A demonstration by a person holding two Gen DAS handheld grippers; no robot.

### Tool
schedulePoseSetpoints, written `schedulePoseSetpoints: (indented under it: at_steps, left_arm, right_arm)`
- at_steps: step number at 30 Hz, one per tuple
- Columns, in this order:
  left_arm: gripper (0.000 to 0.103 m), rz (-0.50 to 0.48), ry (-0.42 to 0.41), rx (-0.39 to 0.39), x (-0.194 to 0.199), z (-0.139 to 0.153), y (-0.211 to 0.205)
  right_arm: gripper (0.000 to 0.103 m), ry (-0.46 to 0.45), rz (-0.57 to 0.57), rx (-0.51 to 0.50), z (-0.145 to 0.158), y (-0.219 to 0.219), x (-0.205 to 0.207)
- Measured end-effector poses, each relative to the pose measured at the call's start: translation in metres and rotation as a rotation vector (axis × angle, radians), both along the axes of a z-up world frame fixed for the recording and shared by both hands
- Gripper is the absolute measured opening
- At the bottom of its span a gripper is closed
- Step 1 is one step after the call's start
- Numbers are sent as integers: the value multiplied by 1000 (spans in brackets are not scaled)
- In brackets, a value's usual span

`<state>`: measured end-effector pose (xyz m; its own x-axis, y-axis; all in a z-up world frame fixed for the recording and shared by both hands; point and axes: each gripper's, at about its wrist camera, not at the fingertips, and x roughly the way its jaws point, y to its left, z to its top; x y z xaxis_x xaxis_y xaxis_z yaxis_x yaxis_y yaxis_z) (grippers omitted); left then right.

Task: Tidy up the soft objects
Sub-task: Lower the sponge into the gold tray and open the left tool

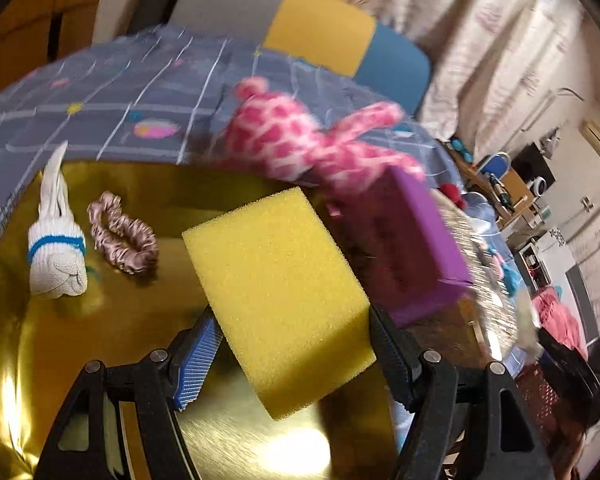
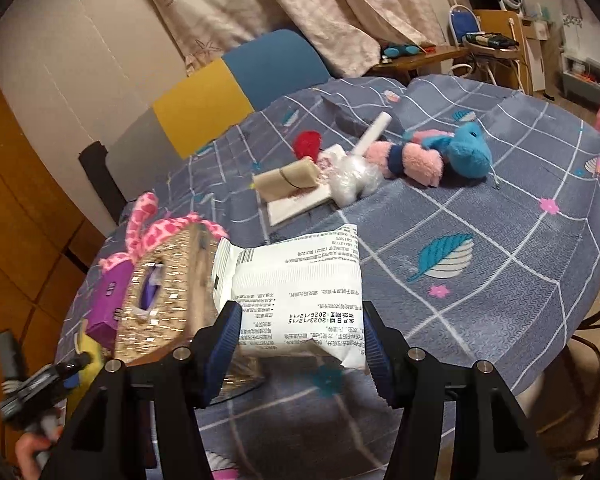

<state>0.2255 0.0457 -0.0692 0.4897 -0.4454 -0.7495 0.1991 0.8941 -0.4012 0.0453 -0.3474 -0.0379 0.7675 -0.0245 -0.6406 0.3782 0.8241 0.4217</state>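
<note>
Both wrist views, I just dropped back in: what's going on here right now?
Each hand-held gripper has something soft in its grip. The left hand-held gripper is shut on a yellow sponge, held above a gold tray where a rolled white sock and a pink scrunchie already lie. The right hand-held gripper is shut on a white printed pack over the table. A blue and pink plush and other items lie farther back on the grey tablecloth, not yet sorted.
</note>
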Motion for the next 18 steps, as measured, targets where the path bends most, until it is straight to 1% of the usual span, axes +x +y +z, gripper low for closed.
schedulePoseSetpoints:
  at_steps: [4,6,8,10,13,16,18]
  left_arm:
    - [75,17,70,46,30,-21,10]
    - [76,35,79,68,44,-26,13]
    - [76,68,95,108,50,-28,18]
    - [77,88,87,97,52,-26,23]
    - [80,93,36,63,46,-16,29]
    - [83,84,-2,65,42,-10,33]
    - [83,66,-8,68,42,-8,33]
  right_arm:
    - [60,-37,28,-25,17,18,-1]
    - [60,-66,53,-50,28,30,-2]
    - [60,-105,89,-68,39,43,-2]
    - [60,-133,130,-85,50,58,-1]
    - [60,-154,188,-95,59,76,4]
    - [60,-157,243,-118,63,96,10]
    - [60,-159,279,-120,63,107,14]
